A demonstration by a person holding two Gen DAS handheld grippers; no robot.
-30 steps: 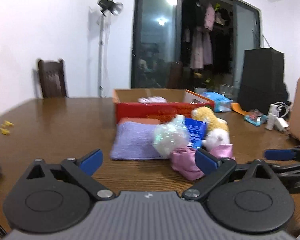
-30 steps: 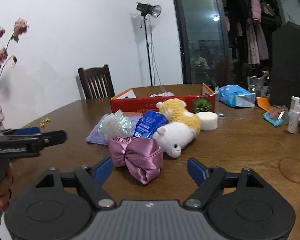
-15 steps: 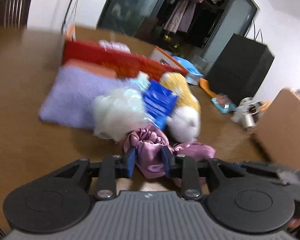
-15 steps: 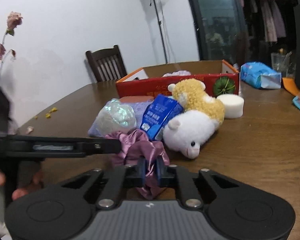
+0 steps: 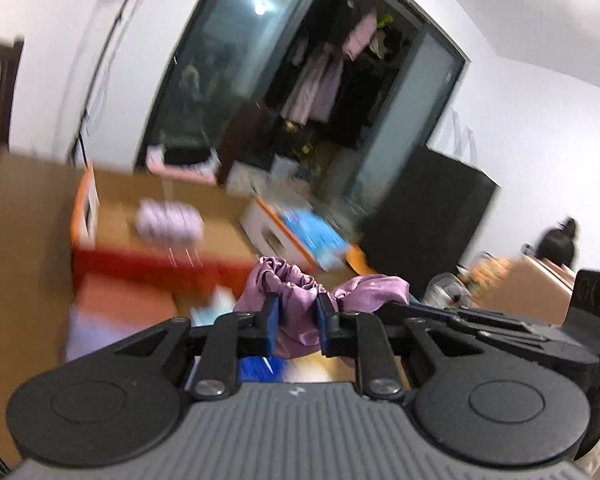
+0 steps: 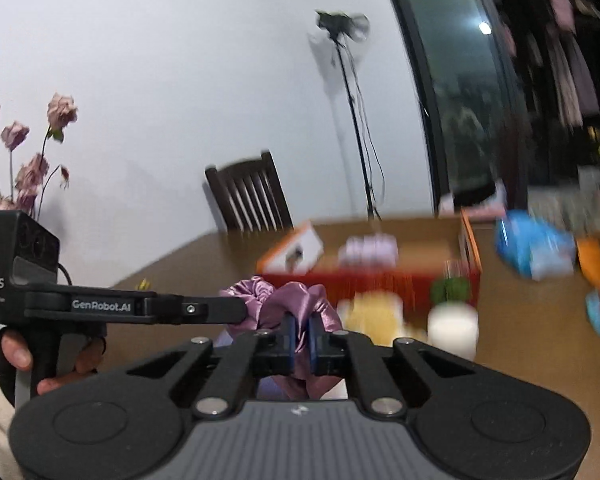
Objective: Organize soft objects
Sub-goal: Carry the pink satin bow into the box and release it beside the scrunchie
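The left gripper (image 5: 296,322) is closing, its blue pads (image 5: 271,322) pressing one lobe of the shiny purple satin bow-shaped fabric piece (image 5: 290,286), which sits bunched between them, lifted above the brown wooden bench (image 5: 24,208). The right gripper (image 6: 300,340) is clamped tight on the other lobe of the same fabric (image 6: 296,300), its pads nearly together with a thin fold between. From the right wrist view, the left gripper reaches in from nine o'clock, carried by a person's hand (image 6: 20,356).

Beyond the fabric, toward twelve o'clock, stands the open red cardboard box (image 6: 380,280) with a pale lilac soft item (image 6: 370,248) inside. A blurred yellow plush toy (image 6: 376,312) and a white round sponge (image 6: 452,326) lie on the bench in front of the box, at about one o'clock. A blue plastic packet (image 6: 534,246) lies at two o'clock.
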